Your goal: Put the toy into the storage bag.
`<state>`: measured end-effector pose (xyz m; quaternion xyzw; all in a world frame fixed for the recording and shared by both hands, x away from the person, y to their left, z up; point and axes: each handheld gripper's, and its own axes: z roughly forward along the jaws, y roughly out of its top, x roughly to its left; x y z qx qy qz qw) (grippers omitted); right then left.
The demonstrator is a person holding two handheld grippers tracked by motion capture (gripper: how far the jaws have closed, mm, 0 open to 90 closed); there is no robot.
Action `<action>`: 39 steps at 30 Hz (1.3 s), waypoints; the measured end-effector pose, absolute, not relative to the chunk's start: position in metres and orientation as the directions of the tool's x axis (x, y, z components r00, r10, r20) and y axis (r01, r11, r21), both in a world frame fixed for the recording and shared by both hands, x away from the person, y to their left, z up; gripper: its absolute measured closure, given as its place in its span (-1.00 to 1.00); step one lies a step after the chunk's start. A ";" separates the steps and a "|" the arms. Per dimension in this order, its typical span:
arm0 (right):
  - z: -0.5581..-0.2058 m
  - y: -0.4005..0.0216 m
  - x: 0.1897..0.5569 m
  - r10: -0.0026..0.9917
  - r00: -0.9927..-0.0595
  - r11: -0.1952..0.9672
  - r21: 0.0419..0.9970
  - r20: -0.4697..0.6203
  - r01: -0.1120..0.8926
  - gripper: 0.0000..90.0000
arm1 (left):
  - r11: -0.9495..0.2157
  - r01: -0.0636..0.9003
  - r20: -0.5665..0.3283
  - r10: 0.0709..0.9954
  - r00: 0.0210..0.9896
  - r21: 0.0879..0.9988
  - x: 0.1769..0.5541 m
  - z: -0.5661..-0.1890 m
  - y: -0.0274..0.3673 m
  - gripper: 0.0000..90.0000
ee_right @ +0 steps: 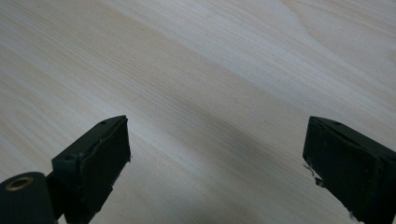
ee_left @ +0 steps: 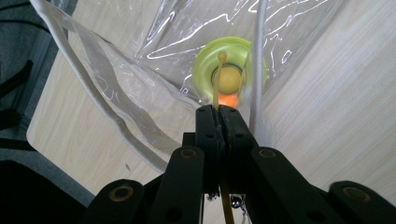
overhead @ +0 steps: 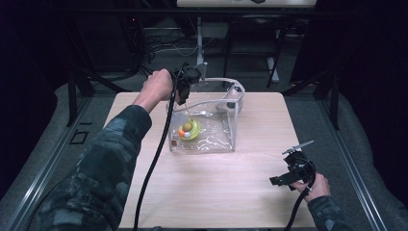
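A clear plastic bag (overhead: 207,127) with a white trimmed rim stands open at the middle of the wooden table (overhead: 231,192), toward the far side. Inside it, at the left part of its floor, lies a yellow-green ring toy (overhead: 191,130) with a yellowish ball and an orange piece at its centre. In the left gripper view the toy (ee_left: 229,70) shows through the clear wall, directly beyond the jaw tips, with the bag's white rim (ee_left: 84,84) running down the left of the picture.

The left gripper (overhead: 185,98) is held above the bag's far-left corner, pointing down, with the person's left hand (overhead: 156,84) behind it. In the left gripper view its jaws (ee_left: 217,122) are pressed together, clenched on a thin yellow strip (ee_left: 217,91) that rises from between the tips toward the toy. What the strip belongs to cannot be told.

The right gripper (overhead: 284,179) rests low at the near right of the table, well apart from the bag, in the person's right hand (overhead: 317,185). In the right gripper view its jaws (ee_right: 217,158) stand wide apart, released, with bare wood between them.
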<state>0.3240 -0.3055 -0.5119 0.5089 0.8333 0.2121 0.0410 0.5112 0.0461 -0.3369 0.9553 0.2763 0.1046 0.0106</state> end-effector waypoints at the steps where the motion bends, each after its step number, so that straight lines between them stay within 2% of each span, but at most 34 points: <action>1: -0.512 -0.305 0.324 0.867 -0.475 0.386 0.400 0.152 0.831 -0.85 | -0.845 0.529 0.194 0.533 0.823 0.078 0.511 -0.338 0.047 0.93; 9: -0.512 -0.305 0.324 0.866 -0.475 0.386 0.396 0.155 0.833 -0.85 | -0.837 0.531 0.196 0.548 0.813 0.133 0.509 -0.326 0.055 0.80; 13: -0.512 -0.305 0.324 0.868 -0.476 0.391 0.394 0.144 0.832 -0.85 | -0.821 0.537 0.190 0.568 0.801 0.194 0.505 -0.319 0.063 0.70; 16: -0.512 -0.305 0.323 0.867 -0.474 0.383 0.404 0.153 0.831 -0.85 | -0.808 0.536 0.194 0.582 0.789 0.245 0.500 -0.313 0.068 0.44; 19: -0.511 -0.305 0.323 0.869 -0.471 0.382 0.399 0.152 0.833 -0.85 | -0.791 0.536 0.218 0.602 0.768 0.296 0.494 -0.305 0.074 0.01; 24: -0.511 -0.305 0.323 0.870 -0.472 0.388 0.398 0.138 0.831 -0.85 | -0.748 0.542 0.213 0.642 0.736 0.383 0.482 -0.292 0.091 -0.44; 28: -0.511 -0.305 0.323 0.871 -0.471 0.387 0.397 0.138 0.832 -0.85 | -0.718 0.541 0.204 0.666 0.718 0.439 0.470 -0.288 0.105 -0.64; 39: -0.511 -0.304 0.323 0.871 -0.472 0.390 0.395 0.134 0.832 -0.85 | -0.648 0.537 0.197 0.718 0.668 0.541 0.431 -0.304 0.141 -0.89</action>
